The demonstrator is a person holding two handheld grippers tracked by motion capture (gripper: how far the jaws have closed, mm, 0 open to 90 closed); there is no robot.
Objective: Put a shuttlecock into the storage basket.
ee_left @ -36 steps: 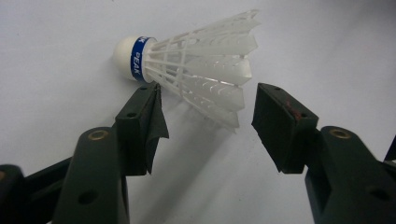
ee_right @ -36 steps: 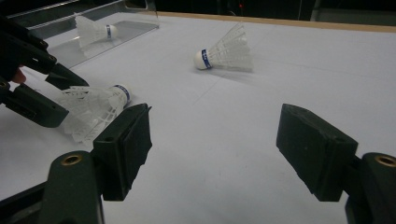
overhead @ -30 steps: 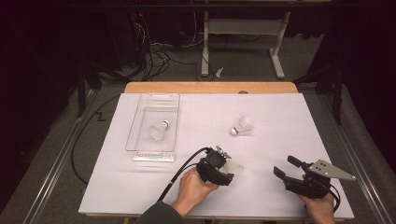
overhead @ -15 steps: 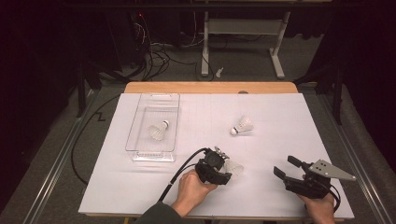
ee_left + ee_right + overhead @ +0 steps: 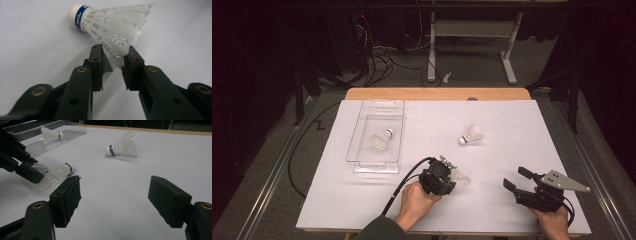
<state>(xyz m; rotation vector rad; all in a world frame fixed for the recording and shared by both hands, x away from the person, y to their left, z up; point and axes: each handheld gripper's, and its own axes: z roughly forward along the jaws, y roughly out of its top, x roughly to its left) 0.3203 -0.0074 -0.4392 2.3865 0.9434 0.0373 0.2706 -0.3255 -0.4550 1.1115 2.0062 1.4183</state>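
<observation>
Near the bench's front edge, a shuttlecock [image 5: 110, 27] lies on its side, its feather skirt pinched between the just-closing jaws of the left gripper [image 5: 113, 53]. The right gripper [image 5: 113, 202] is held wide open, empty.

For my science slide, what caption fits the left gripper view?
Left claw closing on a white shuttlecock's feathered skirt.

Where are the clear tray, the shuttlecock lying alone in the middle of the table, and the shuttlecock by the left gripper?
Clear tray [image 5: 361, 166]: high view, on its near rim.
Lone shuttlecock [image 5: 472, 134]: high view, on its feather skirt.
Shuttlecock by the left gripper [image 5: 115, 22]: left gripper view, on its feather skirt.
</observation>
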